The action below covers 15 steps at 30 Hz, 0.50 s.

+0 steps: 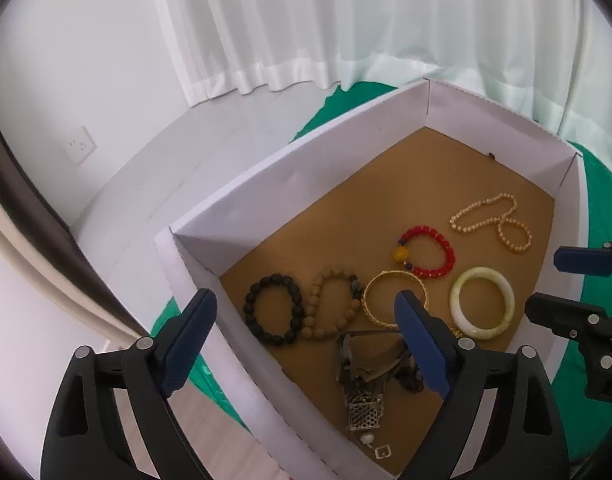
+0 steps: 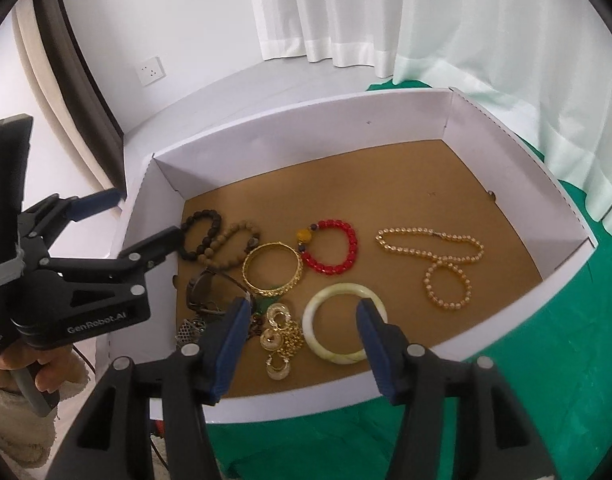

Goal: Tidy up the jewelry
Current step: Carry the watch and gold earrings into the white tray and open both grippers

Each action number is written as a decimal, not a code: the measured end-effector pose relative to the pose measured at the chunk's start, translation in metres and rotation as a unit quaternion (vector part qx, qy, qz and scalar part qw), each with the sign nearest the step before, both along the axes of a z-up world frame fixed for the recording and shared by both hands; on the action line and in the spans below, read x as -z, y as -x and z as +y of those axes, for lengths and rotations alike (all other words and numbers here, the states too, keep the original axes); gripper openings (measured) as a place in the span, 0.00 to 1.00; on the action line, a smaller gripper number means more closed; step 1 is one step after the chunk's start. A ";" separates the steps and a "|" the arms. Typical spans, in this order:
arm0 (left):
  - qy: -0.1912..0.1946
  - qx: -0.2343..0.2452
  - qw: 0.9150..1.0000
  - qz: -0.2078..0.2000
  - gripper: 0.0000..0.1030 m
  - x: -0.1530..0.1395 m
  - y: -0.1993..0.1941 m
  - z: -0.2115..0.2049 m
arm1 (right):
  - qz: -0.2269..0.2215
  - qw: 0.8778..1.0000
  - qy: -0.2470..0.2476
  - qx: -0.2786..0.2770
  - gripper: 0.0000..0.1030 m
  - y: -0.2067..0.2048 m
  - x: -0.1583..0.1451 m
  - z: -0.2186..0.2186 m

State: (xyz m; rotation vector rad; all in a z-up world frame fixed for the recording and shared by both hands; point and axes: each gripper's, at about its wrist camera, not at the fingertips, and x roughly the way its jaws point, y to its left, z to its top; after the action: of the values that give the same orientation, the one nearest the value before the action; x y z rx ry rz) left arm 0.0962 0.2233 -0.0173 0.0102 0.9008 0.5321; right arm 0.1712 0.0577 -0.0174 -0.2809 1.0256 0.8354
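Note:
A white box point(image 2: 306, 120) with a brown floor holds jewelry: a black bead bracelet point(image 2: 200, 238), a tan bead bracelet point(image 2: 230, 242), a gold bangle point(image 2: 272, 274), a red bead bracelet point(image 2: 332, 252), a pale jade bangle point(image 2: 344, 322), a pearl necklace point(image 2: 438, 264), gold earrings point(image 2: 280, 336) and a dark tangle point(image 2: 210, 296). My right gripper point(image 2: 304, 344) is open and empty above the jade bangle. My left gripper point(image 1: 306, 340) is open and empty over the box's left wall point(image 1: 234, 344); it also shows in the right wrist view point(image 2: 146, 220).
The box sits on a green cloth point(image 2: 546, 360). White curtains point(image 2: 386, 20) hang behind. A wall socket point(image 2: 151, 70) is at the back left. The person's hand point(image 2: 46, 376) holds the left gripper's handle.

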 end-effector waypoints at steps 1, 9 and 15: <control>-0.002 0.000 1.000 -0.001 0.90 -0.001 0.000 -0.001 | -0.001 1.000 0.002 0.001 0.55 0.000 0.001 -0.001; -0.018 -0.001 1.000 -0.021 0.97 -0.006 0.005 -0.012 | -0.021 1.000 0.015 0.017 0.72 0.002 0.000 -0.010; -0.022 0.001 0.999 -0.045 0.99 -0.017 0.012 -0.025 | -0.042 0.998 0.031 0.035 0.75 0.002 -0.005 -0.020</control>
State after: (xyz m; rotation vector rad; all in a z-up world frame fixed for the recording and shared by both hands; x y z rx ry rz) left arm 0.0847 0.1983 -0.0007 0.0271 0.8003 0.5462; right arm 0.1689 0.0378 -0.0120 -0.3284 0.9783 0.7229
